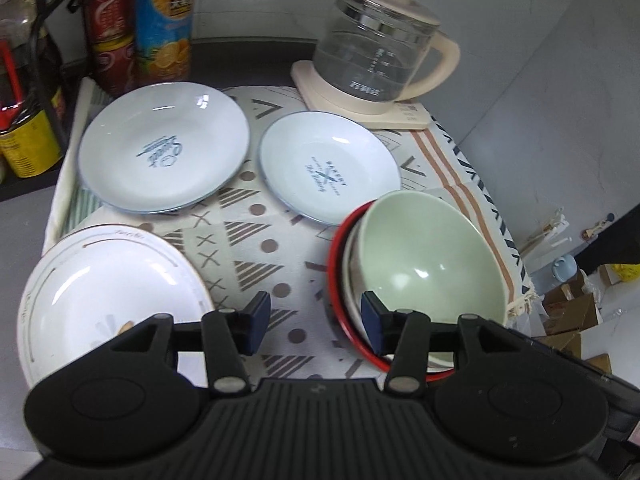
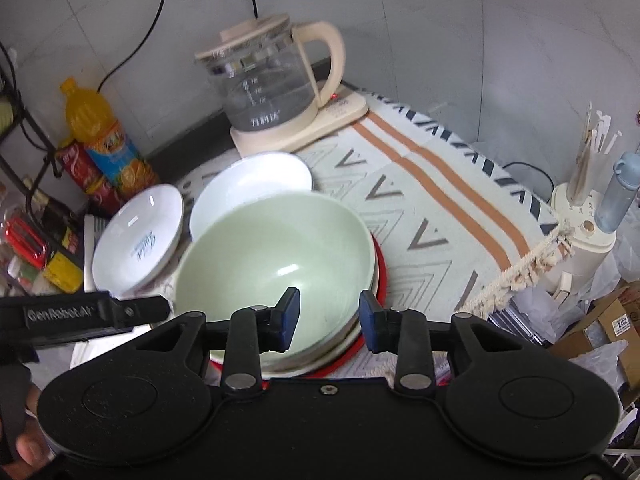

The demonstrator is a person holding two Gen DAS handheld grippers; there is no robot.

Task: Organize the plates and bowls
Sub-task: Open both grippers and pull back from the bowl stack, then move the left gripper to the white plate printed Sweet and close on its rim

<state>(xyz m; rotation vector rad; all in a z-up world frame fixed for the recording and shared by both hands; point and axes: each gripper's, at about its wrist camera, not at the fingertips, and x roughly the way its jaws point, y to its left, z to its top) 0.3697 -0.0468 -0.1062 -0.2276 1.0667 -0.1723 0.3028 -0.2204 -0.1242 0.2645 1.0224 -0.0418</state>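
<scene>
Nearest, the left gripper (image 1: pixel 314 324) has its jaws parted with nothing between them, only patterned cloth (image 1: pixel 248 248) below; its right pad sits just beside the rim of the bowl stack, whether touching I cannot tell; the right gripper (image 2: pixel 329 322) also stands with jaws apart, straddling the near rim of the green bowl (image 2: pixel 276 256) without visibly pressing on it, one pad inside the bowl and one outside.

The green bowl nests on a cream bowl (image 2: pixel 344 336), and both sit in a red-rimmed dish (image 1: pixel 340 280) on the cloth-covered bench; to the near left lies a white plate with a gold rim (image 1: pixel 100 284); further back two blue-edged shallow plates (image 1: pixel 164 156) (image 1: pixel 328 168) lie side by side, close but apart; beyond them stand a glass kettle (image 1: pixel 376 48) on its cream base, and at the far left an orange drink bottle (image 1: pixel 164 28) and red cans (image 1: pixel 110 12).

Judging by the glaze, these pieces are stiff, smooth, breakable and likely slippery; the rim is the only place narrow enough to pinch, so take each plate or bowl by its edge with one pad inside and one beneath, and lift level so a nested piece does not slide.
</scene>
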